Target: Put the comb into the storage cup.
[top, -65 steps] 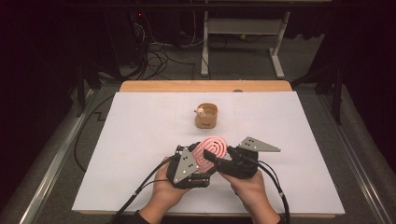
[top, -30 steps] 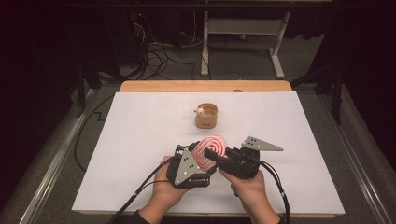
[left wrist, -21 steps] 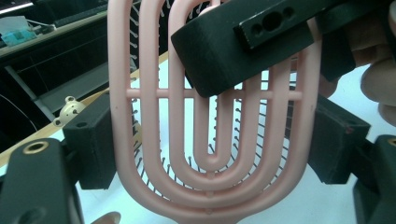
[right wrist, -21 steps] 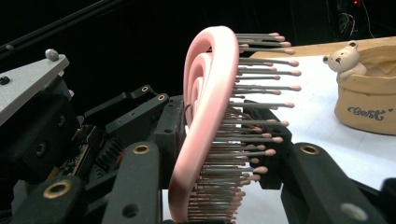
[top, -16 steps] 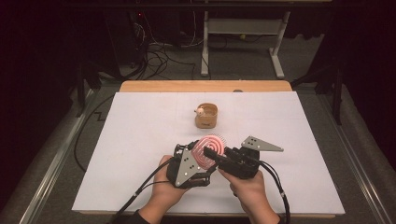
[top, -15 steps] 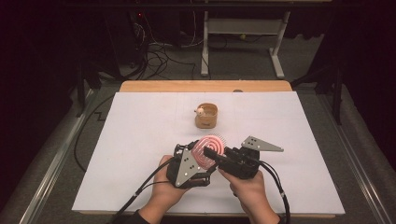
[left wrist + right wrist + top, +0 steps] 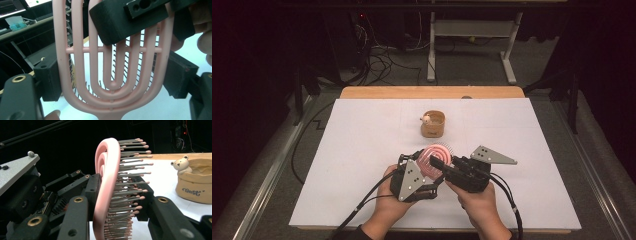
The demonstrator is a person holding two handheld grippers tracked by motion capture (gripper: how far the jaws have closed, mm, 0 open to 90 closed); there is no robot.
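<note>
Item: pink plastic vented hairbrush with grey metal bristles [image 7: 438, 156], held upright above the near middle of the white-covered table [image 7: 362, 150], between both grippers.

Left gripper [image 7: 424, 165]: clenched on the brush near its handle end.

Right gripper [image 7: 439, 162]: jaws have just been closing; now clamped across the brush head (one jaw on the smooth back, the other against the bristles).

Nearby: tan ceramic cup with a small bear figure on its rim [image 7: 433, 123], farther off on the table, well apart from the brush.
</note>
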